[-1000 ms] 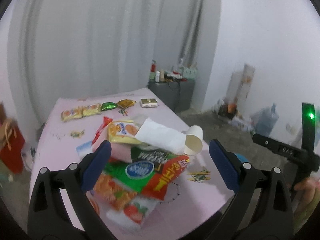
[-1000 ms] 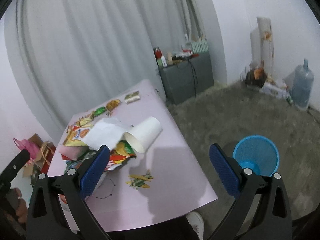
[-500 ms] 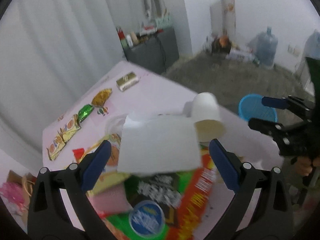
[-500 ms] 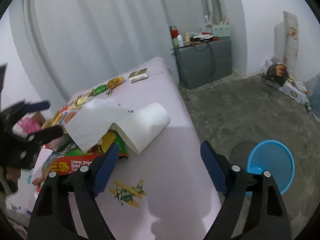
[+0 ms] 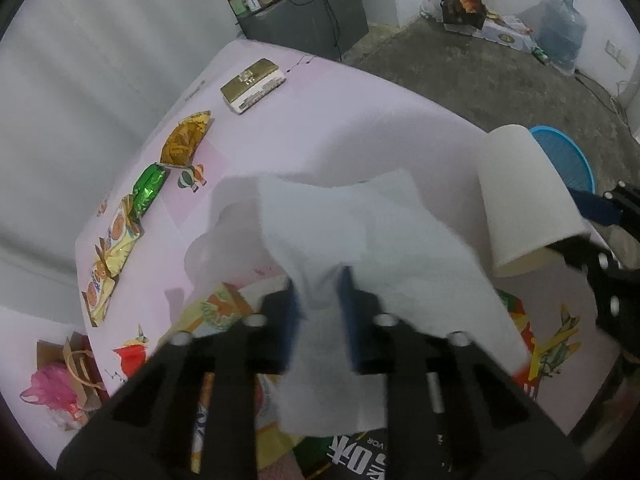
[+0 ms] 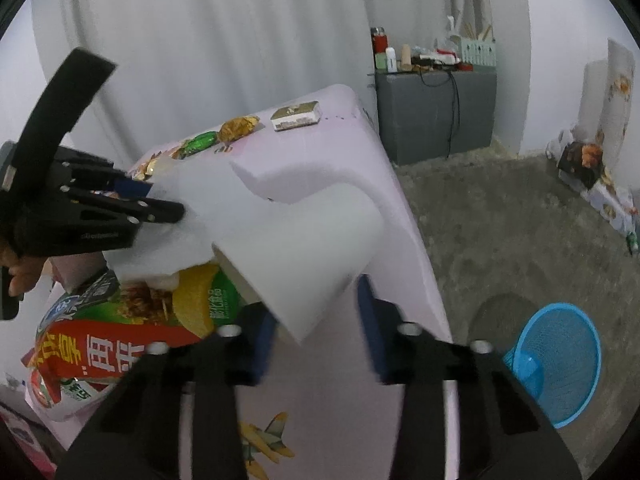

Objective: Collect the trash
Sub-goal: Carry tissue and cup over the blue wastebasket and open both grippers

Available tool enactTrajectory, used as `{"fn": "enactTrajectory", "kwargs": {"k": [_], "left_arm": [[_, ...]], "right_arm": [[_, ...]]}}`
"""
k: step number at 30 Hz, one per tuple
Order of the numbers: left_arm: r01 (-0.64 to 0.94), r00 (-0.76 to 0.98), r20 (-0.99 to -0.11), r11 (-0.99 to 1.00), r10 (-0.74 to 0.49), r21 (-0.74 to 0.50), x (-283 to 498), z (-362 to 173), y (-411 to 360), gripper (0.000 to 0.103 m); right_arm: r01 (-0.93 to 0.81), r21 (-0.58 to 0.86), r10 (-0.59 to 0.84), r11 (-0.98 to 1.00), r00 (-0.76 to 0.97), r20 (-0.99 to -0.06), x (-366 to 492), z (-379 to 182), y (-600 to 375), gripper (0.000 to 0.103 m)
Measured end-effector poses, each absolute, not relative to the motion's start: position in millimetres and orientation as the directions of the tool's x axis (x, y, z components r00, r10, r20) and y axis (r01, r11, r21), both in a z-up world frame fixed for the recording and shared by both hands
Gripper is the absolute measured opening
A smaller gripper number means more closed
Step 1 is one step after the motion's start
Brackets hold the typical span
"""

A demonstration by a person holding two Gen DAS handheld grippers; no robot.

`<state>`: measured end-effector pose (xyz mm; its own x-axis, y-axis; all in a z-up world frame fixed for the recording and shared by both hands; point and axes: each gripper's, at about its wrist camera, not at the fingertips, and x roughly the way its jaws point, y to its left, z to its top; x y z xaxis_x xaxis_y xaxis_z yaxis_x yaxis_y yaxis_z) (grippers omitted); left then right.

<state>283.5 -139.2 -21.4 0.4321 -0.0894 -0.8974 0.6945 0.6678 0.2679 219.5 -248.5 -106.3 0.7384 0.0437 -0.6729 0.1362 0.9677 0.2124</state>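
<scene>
My left gripper [image 5: 319, 298] is shut on a white paper tissue [image 5: 360, 240] that lies over the snack bag pile on the pink table [image 5: 340, 92]. The tissue [image 6: 208, 196] and left gripper [image 6: 160, 208] also show in the right wrist view. A white paper cup [image 5: 524, 200] lies on its side at the tissue's right. My right gripper [image 6: 318, 316] has its jaws around the cup's mouth end [image 6: 304, 256], narrowed, touching or nearly so. A red and green snack bag [image 6: 132, 320] lies under the cup and tissue.
A blue mesh waste basket [image 6: 556, 364] stands on the floor right of the table. Small snack wrappers [image 5: 148, 192] and a gold box [image 5: 252, 84] lie along the table's far side. A grey cabinet [image 6: 436, 112] stands behind. A pink bag [image 5: 56, 388] sits on the floor left.
My left gripper moved down onto the pile and closed on the tissue. My right gripper moved in toward the cup and its jaws narrowed around the cup's open end.
</scene>
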Motion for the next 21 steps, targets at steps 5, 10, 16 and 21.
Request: {"fn": "enactTrajectory", "kwargs": {"k": [5, 10, 16, 21], "left_arm": [[0.693, 0.451, -0.885, 0.67, -0.114, 0.266, 276, -10, -138, 0.002], [0.667, 0.494, -0.846, 0.71, -0.198, 0.224, 271, 30, -133, 0.0], [0.657, 0.525, -0.8, 0.736, -0.291, 0.164, 261, 78, -131, 0.0], [0.704, 0.478, -0.784, 0.706, -0.396, 0.073, 243, 102, -160, 0.0]], "right_arm": [[0.164, 0.271, 0.061, 0.949, 0.746, -0.664, 215, -108, -262, 0.005], [0.176, 0.355, 0.091, 0.918, 0.779, -0.621, 200, -101, -280, 0.004], [0.185, 0.434, 0.108, 0.882, 0.816, -0.567, 178, -90, -300, 0.003], [0.225, 0.485, 0.072, 0.845, 0.851, -0.521, 148, -83, -326, 0.003]]}}
